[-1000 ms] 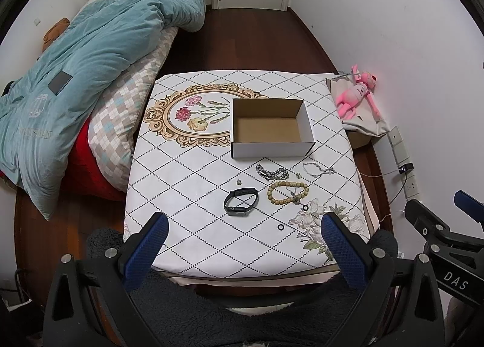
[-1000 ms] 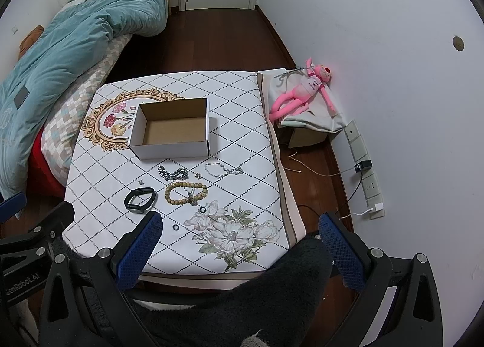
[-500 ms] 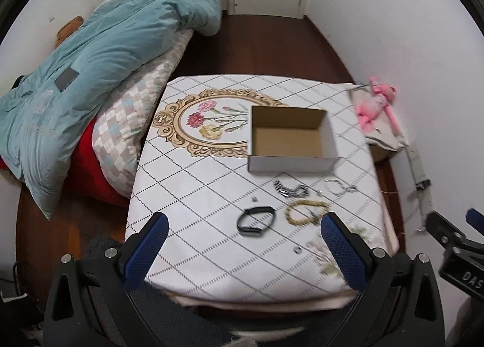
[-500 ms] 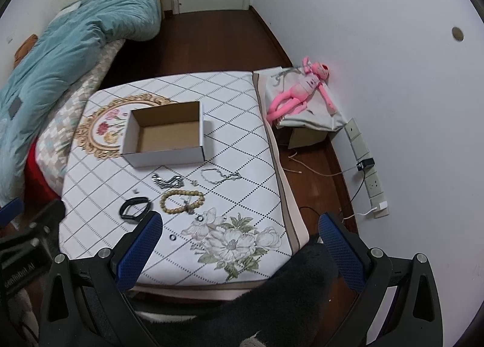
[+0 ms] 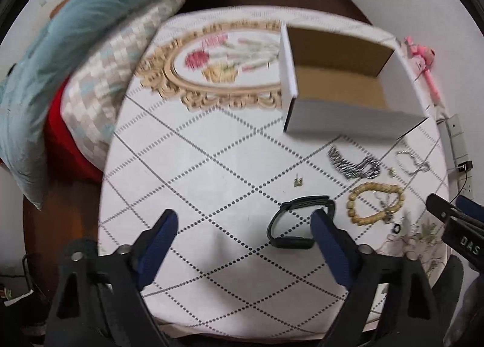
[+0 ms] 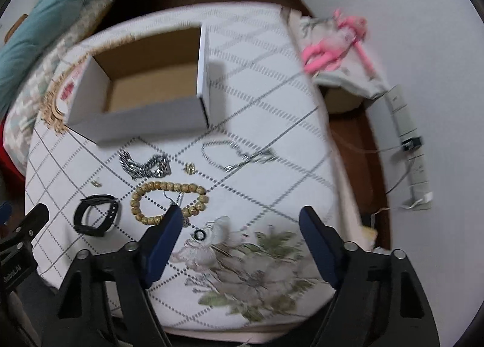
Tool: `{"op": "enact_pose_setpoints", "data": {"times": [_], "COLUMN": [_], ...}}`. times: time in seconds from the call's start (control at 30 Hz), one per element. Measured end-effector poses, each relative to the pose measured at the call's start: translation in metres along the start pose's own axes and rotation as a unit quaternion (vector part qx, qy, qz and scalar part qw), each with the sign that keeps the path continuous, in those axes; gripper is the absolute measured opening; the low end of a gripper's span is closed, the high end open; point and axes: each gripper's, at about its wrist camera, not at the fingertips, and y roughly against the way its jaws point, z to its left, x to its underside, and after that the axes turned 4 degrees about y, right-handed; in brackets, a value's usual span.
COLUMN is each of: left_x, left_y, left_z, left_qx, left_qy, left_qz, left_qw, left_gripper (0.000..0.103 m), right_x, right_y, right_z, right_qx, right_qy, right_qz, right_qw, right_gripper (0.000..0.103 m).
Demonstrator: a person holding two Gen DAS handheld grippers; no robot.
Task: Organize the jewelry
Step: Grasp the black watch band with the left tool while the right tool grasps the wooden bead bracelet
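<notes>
An open white cardboard box (image 5: pixel 348 118) (image 6: pixel 142 123) stands empty on the patterned tablecloth. In front of it lie a black wristband (image 5: pixel 299 221) (image 6: pixel 95 218), a wooden bead bracelet (image 5: pixel 375 203) (image 6: pixel 169 200), a silver chain bracelet (image 5: pixel 354 163) (image 6: pixel 143 163), a thin silver necklace (image 5: pixel 413 162) (image 6: pixel 239 154), small earrings (image 5: pixel 298 181) (image 6: pixel 190 167) and a dark ring (image 6: pixel 199 234). My left gripper (image 5: pixel 245 219) is open above the table, its right finger over the wristband. My right gripper (image 6: pixel 242 216) is open above the table, its left finger over the bead bracelet.
A bed with a teal duvet (image 5: pixel 90 23) and checked pillow (image 5: pixel 115 74) borders the table's left side. A pink plush toy (image 6: pixel 335 44) lies on a low stand at the right, by a wall with sockets and a cable (image 6: pixel 411 147).
Both grippers have moved forward and down toward the table; the box and jewelry now look much larger and closer. Nothing on the table has shifted.
</notes>
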Motion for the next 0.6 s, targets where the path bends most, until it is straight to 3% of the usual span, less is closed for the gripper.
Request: {"op": "enact_pose_setpoints", "data": {"times": [0.13, 0.3, 0.47, 0.6], "left_x": [-0.001, 0.004, 0.011, 0.013], "left_y": [-0.027, -0.045, -0.054, -0.056], "left_z": [0.003, 0.002, -0.002, -0.002], "left_qx": [0.007, 0.024, 0.034, 0.036], "left_qy": [0.003, 0.009, 0.003, 0.002], "left_qz": [0.021, 0.043, 0.058, 0.055], "left_qw": [0.9998, 0.9987, 0.9978, 0.9979], "left_gripper": [0.074, 0.073, 0.044, 0.035], "right_x": [-0.004, -0.003, 0.003, 0.008], "right_y": [-0.036, -0.057, -0.063, -0.059], "right_z": [0.006, 0.011, 0.017, 0.021], "right_qx": [-0.005, -0.017, -0.021, -0.020], "right_qy": [0.000, 0.000, 0.016, 0.025], "right_qz": [0.014, 0.026, 0.025, 0.018], "right_qw": [1.000, 1.000, 0.999, 0.999], "right_gripper": [0.073, 0.063, 0.048, 0.035]}}
